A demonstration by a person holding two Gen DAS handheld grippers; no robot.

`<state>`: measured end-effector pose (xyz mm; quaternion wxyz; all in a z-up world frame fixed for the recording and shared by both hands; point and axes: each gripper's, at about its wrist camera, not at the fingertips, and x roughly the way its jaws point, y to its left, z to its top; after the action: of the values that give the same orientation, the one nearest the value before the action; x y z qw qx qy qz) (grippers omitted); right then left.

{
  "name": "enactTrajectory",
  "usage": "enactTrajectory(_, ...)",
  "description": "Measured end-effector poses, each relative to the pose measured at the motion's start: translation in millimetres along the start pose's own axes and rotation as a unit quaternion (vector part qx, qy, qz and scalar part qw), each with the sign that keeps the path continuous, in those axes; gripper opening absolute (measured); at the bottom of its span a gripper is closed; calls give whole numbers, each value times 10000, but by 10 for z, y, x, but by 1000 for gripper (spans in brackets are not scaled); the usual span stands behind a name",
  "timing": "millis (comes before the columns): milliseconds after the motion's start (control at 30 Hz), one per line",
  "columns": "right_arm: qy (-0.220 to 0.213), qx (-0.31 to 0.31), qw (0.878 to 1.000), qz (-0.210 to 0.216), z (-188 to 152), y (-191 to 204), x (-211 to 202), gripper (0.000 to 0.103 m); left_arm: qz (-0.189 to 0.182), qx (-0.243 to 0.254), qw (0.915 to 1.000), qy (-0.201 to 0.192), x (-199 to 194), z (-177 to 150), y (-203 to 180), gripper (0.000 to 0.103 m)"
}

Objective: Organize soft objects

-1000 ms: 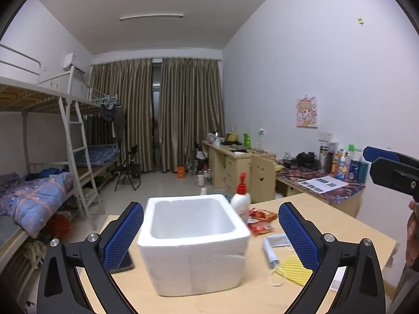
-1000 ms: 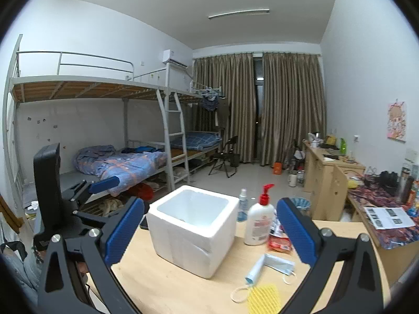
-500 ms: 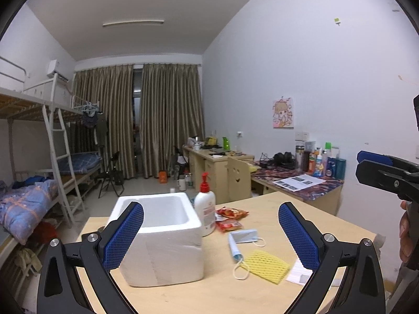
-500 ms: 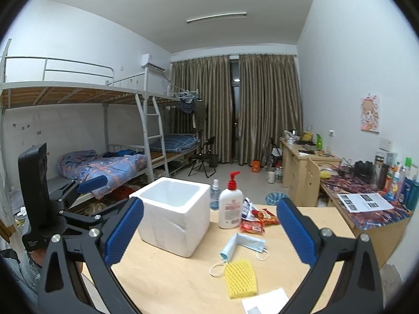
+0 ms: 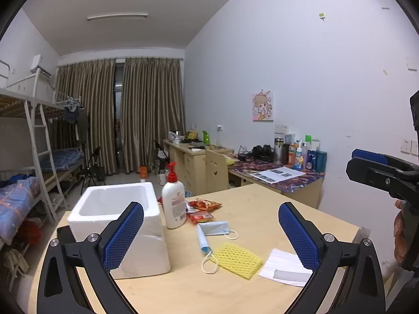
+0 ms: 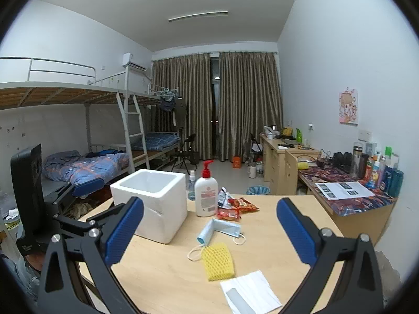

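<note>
Nearing: white tissue pack (image 6: 250,297), nearest on the table (image 6: 167,280); light, crushable.
Foam net: yellow foam net (image 6: 218,261) beyond, springy; pinch its middle.
Masks: blue masks (image 6: 222,229) farther, limp; take by the folded body.
Box: foam box (image 6: 154,201) behind-left.
Tools: left gripper (image 5: 210,238) and right gripper (image 6: 209,231) spread wide, holding nothing.

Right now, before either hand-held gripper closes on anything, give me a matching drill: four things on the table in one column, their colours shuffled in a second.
Things:
1. foam box
2. mesh sleeve
3. face mask
4. pump on the lotion bottle

Colours:
A. yellow
B. red
C. white
D. light blue

Pairs: 1-C, 2-A, 3-D, 4-B
</note>
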<state>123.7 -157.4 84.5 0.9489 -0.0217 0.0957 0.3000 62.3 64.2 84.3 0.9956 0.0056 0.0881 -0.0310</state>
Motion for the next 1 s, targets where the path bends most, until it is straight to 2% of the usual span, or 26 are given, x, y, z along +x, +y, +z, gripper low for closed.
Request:
enactTrajectory(400, 102, 126, 9997, -208, -232, -225, -41, 103, -289, -120, 9993, 180, 265, -167, -188, 103)
enactTrajectory(600, 189, 187, 9994, -227, -342, -309, -17, 103, -330, -150, 9992, 154, 372, -266, -252, 103)
enactTrajectory(1000, 511, 243, 9980, -280, -574, -436, 86, 103, -335, -202, 9985, 390, 684, -481, -302, 103)
